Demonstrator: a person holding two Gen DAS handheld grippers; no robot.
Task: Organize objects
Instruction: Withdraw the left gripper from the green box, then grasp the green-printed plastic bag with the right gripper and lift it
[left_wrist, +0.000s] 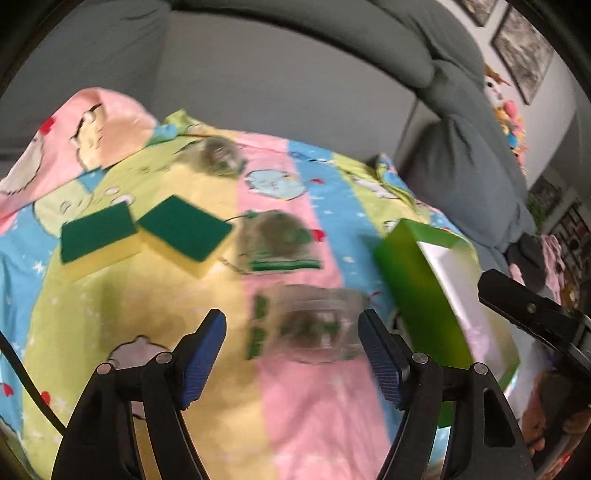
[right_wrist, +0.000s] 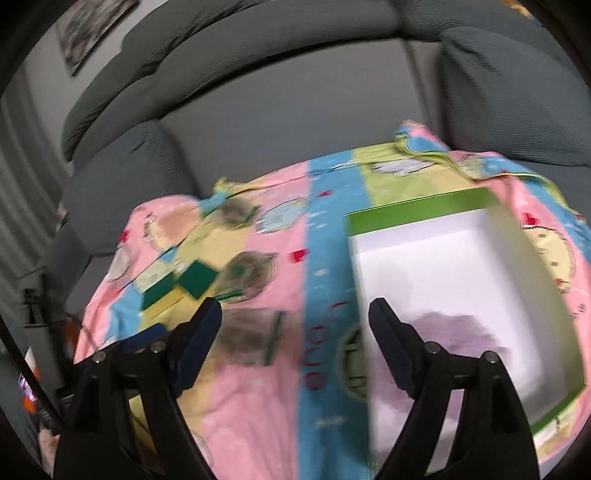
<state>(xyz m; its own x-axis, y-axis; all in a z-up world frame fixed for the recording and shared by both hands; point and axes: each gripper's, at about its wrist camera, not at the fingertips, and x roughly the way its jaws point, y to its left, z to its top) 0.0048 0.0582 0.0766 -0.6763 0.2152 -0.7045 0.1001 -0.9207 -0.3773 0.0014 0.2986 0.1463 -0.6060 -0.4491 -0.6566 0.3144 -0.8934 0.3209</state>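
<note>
On the striped cartoon sheet (left_wrist: 314, 406) over the grey sofa (left_wrist: 277, 74), I see my left gripper (left_wrist: 291, 354) with jaws apart, nothing pressed between its pads; a blurred clear packet (left_wrist: 314, 325) lies just beyond them. Two more packets (left_wrist: 275, 242) are smeared past reading. Two green-topped sponges (left_wrist: 184, 229) sit side by side. My right gripper (right_wrist: 295, 347) gapes too, empty, at the green box (right_wrist: 417, 212), whose near edge is cut off.

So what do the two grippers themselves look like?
Both are alike: the left gripper and right gripper each have two black plastic fingers with silver rivets and ribbed dark blue pads. A black cable runs beside the left one.
</note>
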